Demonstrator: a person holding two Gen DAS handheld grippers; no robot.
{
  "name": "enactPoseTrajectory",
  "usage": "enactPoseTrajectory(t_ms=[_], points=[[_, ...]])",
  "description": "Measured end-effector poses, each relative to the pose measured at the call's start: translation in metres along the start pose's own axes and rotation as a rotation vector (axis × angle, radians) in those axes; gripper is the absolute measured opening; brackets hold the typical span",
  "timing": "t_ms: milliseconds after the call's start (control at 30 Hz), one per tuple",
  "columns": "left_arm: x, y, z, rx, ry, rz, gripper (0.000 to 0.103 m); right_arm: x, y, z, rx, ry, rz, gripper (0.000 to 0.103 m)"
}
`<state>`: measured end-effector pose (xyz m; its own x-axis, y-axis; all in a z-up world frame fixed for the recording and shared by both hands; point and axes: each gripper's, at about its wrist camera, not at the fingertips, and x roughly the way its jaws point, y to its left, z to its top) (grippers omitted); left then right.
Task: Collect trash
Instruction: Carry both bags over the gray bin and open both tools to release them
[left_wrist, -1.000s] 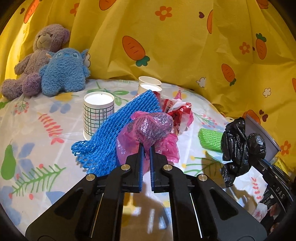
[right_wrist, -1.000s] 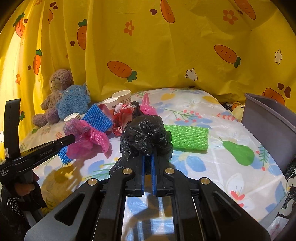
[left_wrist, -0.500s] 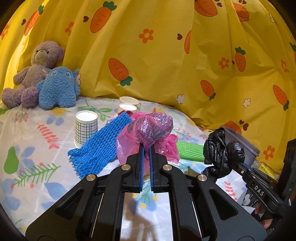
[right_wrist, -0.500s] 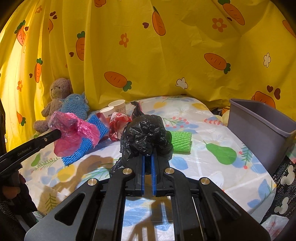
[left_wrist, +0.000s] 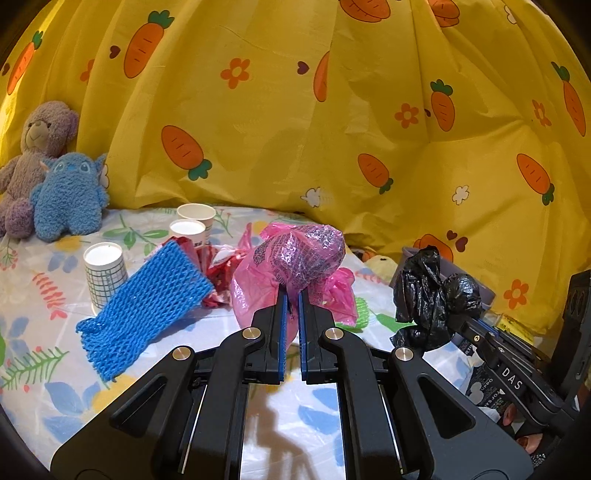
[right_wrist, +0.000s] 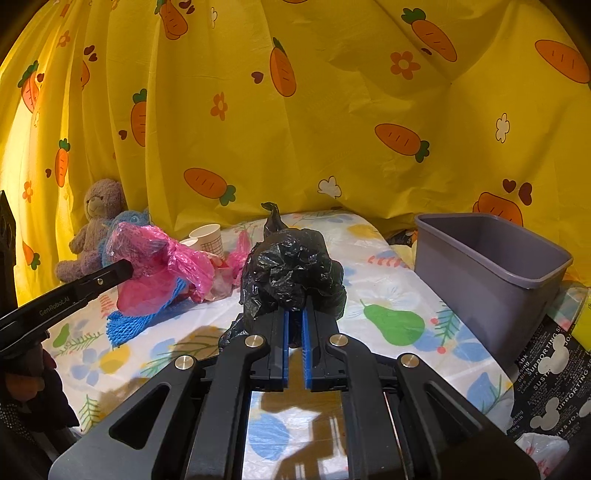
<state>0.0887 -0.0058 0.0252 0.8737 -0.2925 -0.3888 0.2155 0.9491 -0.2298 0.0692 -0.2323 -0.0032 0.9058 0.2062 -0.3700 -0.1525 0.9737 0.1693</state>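
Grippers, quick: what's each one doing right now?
Left gripper: closed on the pink plastic bag.
Right gripper: closed on the black plastic bag.

A crumpled pink plastic bag (left_wrist: 295, 258) (translucent, with dark print on its bulging top) is pinched in the left hand-held gripper (left_wrist: 291, 295), lifted off the table (left_wrist: 44, 369). A wadded black plastic bag (right_wrist: 291, 273) is clamped in the right hand-held gripper (right_wrist: 294, 314), left of the empty grey bin (right_wrist: 491, 258).

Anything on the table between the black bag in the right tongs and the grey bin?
Nothing: bare floral tablecloth between crumpled black plastic bag and grey plastic bin, right wrist view.
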Motion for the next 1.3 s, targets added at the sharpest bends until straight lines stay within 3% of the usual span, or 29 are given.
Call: enactPoseTrajectory(t_ms=[767, 1167, 1300], points=[[0.054, -0.079, 0.023, 0.104, 0.007, -0.136, 0.005, -0.013, -0.066, 0.031, 0.041, -0.086, -0.156, 0.007], [0.098, -0.151, 0.049, 0.180, 0.017, -0.314, 0.005, -0.034, -0.125, 0.055, 0.091, -0.174, -0.359, 0.007], [0.121, -0.177, 0.055, 0.173, 0.043, -0.387, 0.005, -0.028, -0.147, 0.060, 0.115, -0.166, -0.410, 0.007]])
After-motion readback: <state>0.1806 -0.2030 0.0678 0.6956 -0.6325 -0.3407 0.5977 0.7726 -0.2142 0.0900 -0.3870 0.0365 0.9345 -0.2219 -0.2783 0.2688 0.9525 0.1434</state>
